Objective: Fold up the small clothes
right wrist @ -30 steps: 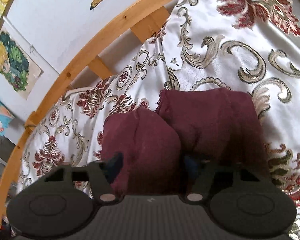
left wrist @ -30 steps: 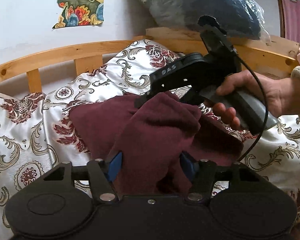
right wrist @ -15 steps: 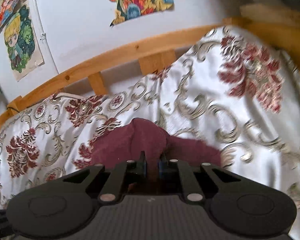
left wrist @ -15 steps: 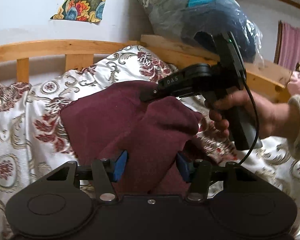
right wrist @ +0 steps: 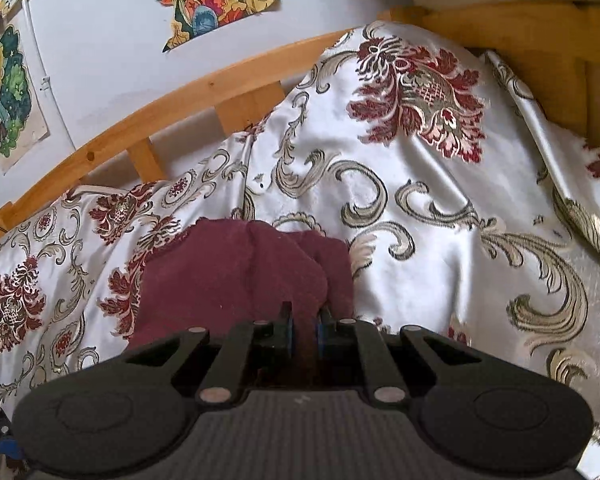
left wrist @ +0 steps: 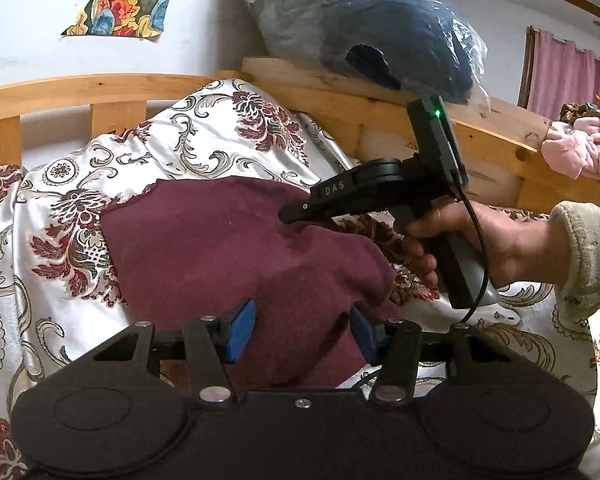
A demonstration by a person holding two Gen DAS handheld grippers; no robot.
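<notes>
- Right gripper point(right wrist: 305, 326): fingers clenched on a pinch of the maroon cloth point(right wrist: 236, 276), having just been closing on it (a thin fold caught between the pads).
- Left gripper point(left wrist: 300, 330): blue pads point(left wrist: 240, 330) roughly half apart, straddling the near bulge of the same cloth; jaws have just narrowed a little. Whether the pads press on the fabric: cannot tell.
- Just ahead of both sets of fingers: cloth lying on the patterned bedspread point(right wrist: 440, 220), one flap doubled over toward the near side, far edge flat.
- Beyond the cloth: wooden bed rail point(left wrist: 100, 88) and, well apart on the upper right, a plastic-wrapped bundle point(left wrist: 364, 28).
- Progress, as a judgement: first fold partly made, loose and uneven; smoothing and at least one more fold left before the piece counts as folded.
</notes>
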